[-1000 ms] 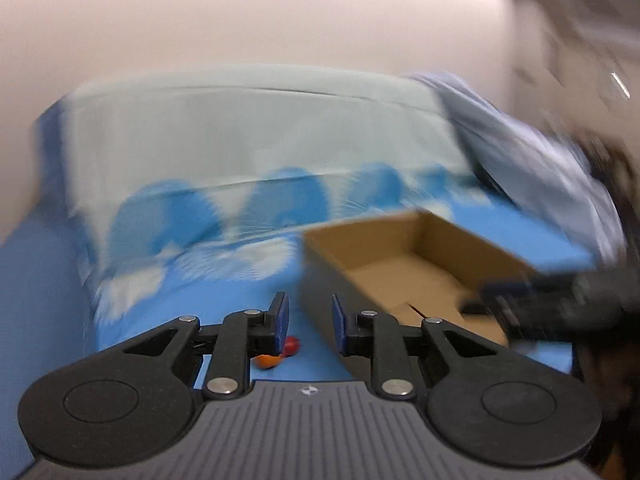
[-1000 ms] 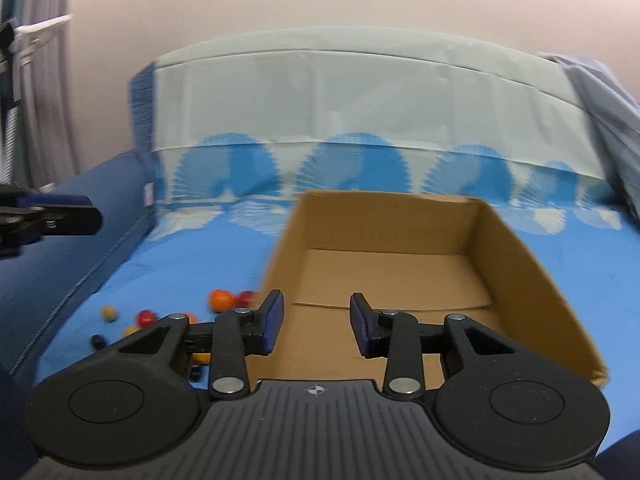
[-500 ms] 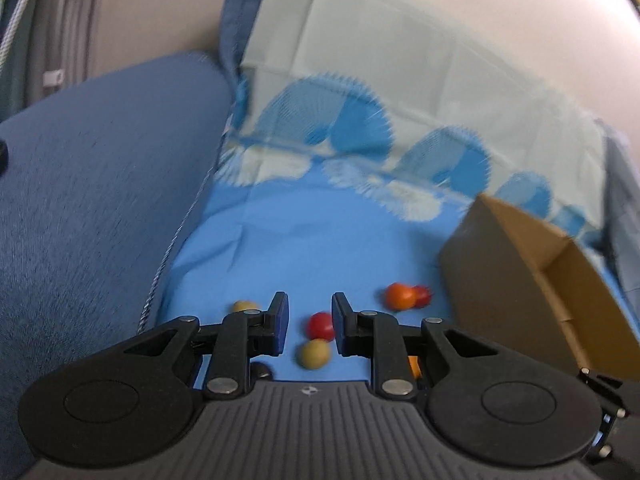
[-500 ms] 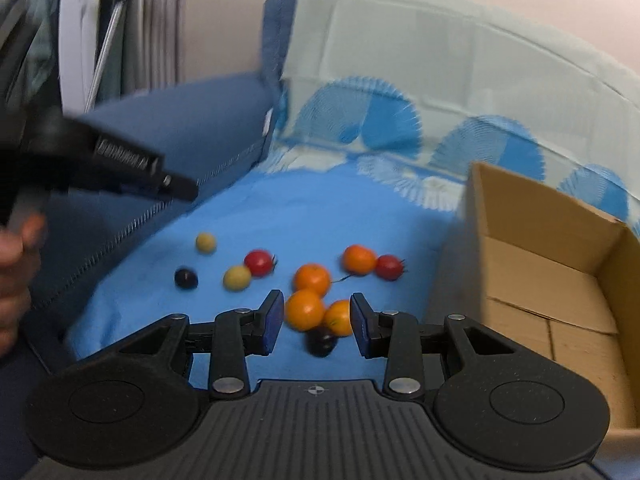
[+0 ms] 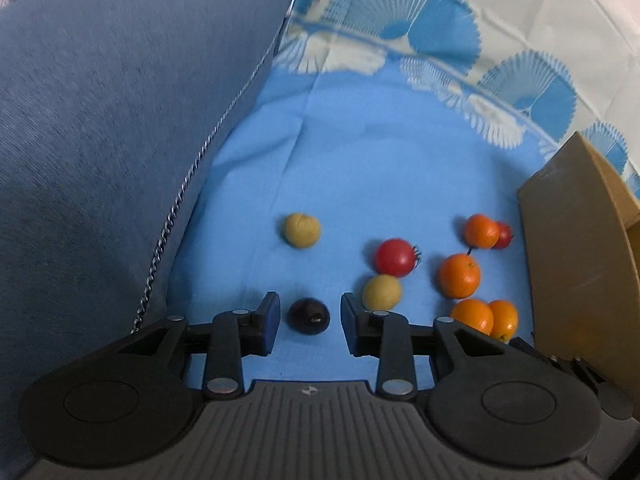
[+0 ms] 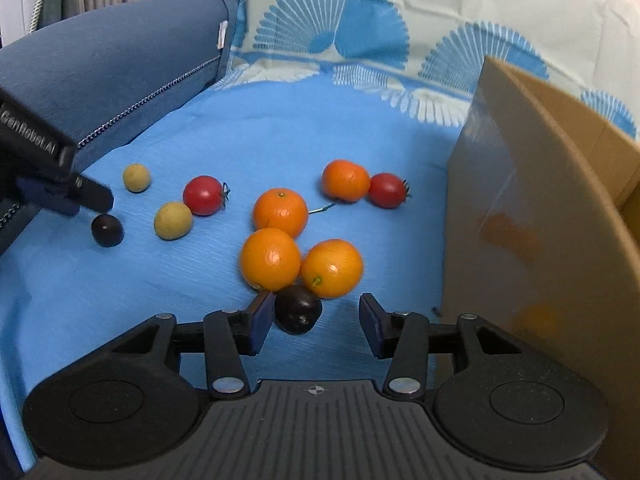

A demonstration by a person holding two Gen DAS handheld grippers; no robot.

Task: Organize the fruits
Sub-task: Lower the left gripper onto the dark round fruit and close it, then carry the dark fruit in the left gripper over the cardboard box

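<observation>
Fruits lie scattered on a blue cloth (image 6: 360,120), all outside the cardboard box (image 6: 532,208) that stands at their right.

Nearest in the right wrist view, the right hand-held gripper (image 6: 314,322) is spread wide and grasps nothing. A dark plum (image 6: 298,309) sits between its fingers, close against the left pad and well short of the right one. Touching the plum just beyond are two oranges side by side, the front left orange (image 6: 270,259) and the front right orange (image 6: 332,268). Behind them rests a third orange (image 6: 280,213), and farther back a fourth orange (image 6: 346,181) touches a small red tomato (image 6: 387,190). The box wall rises just right of this cluster.

Over on the left side, the left hand-held gripper (image 5: 307,322) is likewise released, its fingers parted on either side of a second dark fruit (image 5: 309,315) without touching it. From the right wrist camera one black finger of that gripper reaches in from the left edge, its tip just above this same dark fruit. Just right of the left gripper's right finger lies a yellow-green fruit (image 5: 381,291), touching a larger red tomato (image 5: 395,257) behind it. Another yellow-green fruit (image 5: 303,230) sits alone farther back, apart from the rest.

A blue cushion (image 5: 120,120) with a zipper seam borders the cloth on the left. Beyond the fruits, the cloth rises into a pale panel printed with blue fan shapes (image 6: 334,26).
</observation>
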